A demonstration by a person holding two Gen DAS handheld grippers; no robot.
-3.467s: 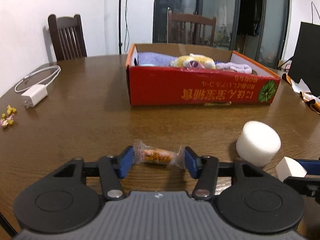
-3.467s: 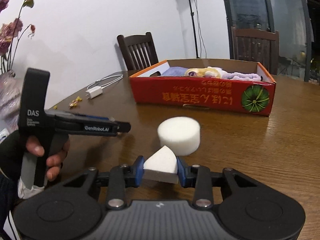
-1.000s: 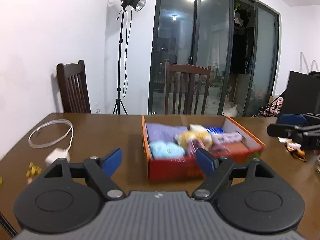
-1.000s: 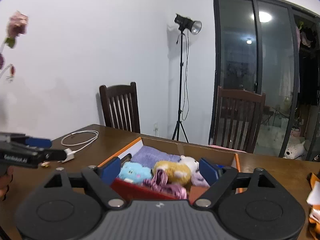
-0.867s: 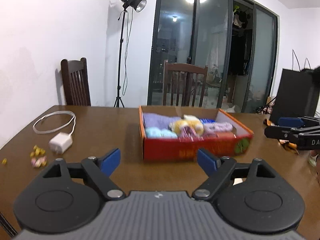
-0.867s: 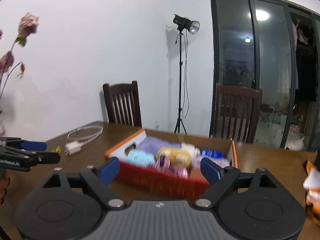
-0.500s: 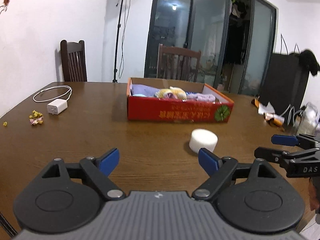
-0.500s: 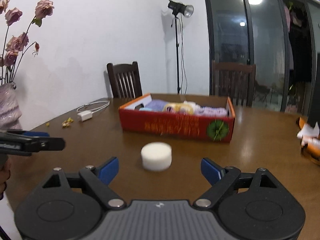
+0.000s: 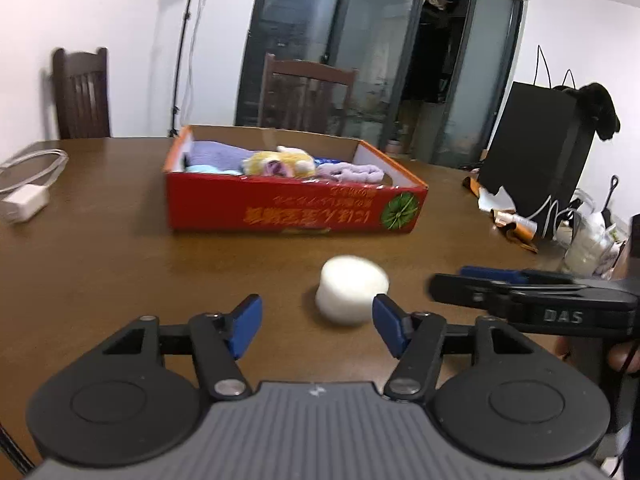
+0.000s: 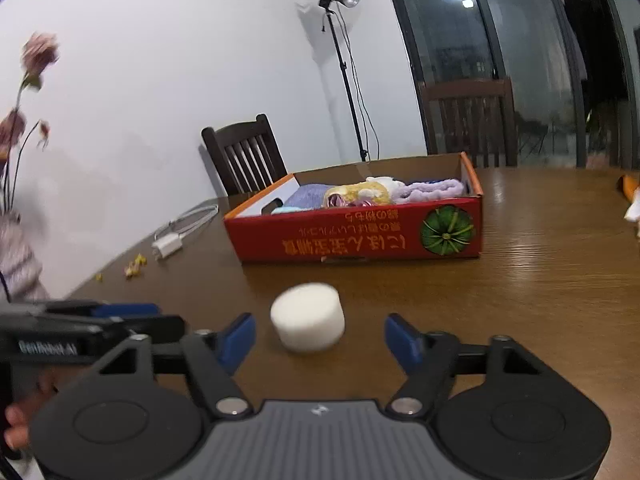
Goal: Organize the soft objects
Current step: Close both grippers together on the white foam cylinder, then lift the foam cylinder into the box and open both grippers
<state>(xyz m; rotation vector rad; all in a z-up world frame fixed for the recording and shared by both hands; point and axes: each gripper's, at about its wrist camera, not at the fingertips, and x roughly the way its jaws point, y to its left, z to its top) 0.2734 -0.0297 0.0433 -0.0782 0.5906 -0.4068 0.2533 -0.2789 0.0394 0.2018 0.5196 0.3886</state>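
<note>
A white foam cylinder [image 9: 352,295] stands on the brown table, also in the right wrist view [image 10: 308,322]. Behind it is a red cardboard box [image 9: 292,212] [image 10: 360,236] holding plush toys and soft cloths [image 9: 276,164]. My left gripper [image 9: 316,326] is open and empty, just in front of the cylinder and low over the table. My right gripper [image 10: 320,340] is open and empty, also just in front of the cylinder. Each gripper shows in the other's view, the right one [image 9: 532,300] at the right, the left one [image 10: 80,328] at the left.
A white charger with cable [image 9: 26,200] [image 10: 172,240] and small yellow scraps [image 10: 134,266] lie at the table's left. A black bag [image 9: 536,160] and wrappers [image 9: 516,224] are at the right. Chairs [image 10: 244,156] stand behind the table. A vase with flowers [image 10: 16,256] is far left.
Both grippers, open and empty, have come down and forward from above the box to just in front of the foam cylinder. The candy and foam wedge held 3.5 s ago are gone from the jaws.
</note>
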